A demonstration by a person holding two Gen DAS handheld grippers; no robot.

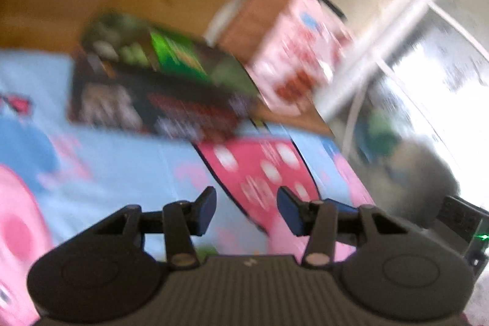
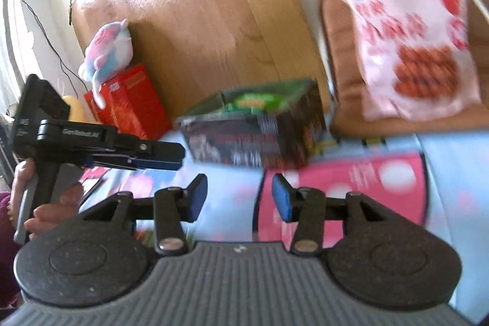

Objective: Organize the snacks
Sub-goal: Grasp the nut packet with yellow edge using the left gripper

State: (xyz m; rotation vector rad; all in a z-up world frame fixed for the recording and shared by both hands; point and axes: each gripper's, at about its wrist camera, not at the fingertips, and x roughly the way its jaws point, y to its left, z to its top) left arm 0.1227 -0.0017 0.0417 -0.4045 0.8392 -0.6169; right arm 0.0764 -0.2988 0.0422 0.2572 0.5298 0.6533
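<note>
A dark snack box with a green top (image 1: 159,87) lies on the blue and pink cartoon cloth (image 1: 122,161); it also shows in the right wrist view (image 2: 253,130). A pink snack bag with red biscuits printed on it (image 1: 293,57) lies on a brown cushion behind the box, also seen in the right wrist view (image 2: 409,42). My left gripper (image 1: 246,210) is open and empty, short of the box. My right gripper (image 2: 240,197) is open and empty, near the box. The left gripper also shows side-on in the right wrist view (image 2: 159,156). Both views are blurred.
Red snack boxes (image 2: 128,103) with a pastel plush toy (image 2: 107,48) on top stand at the left by a wooden board (image 2: 195,20). A brown cushion (image 2: 342,81) lies at the right. White rails and cables (image 1: 397,20) run at the right.
</note>
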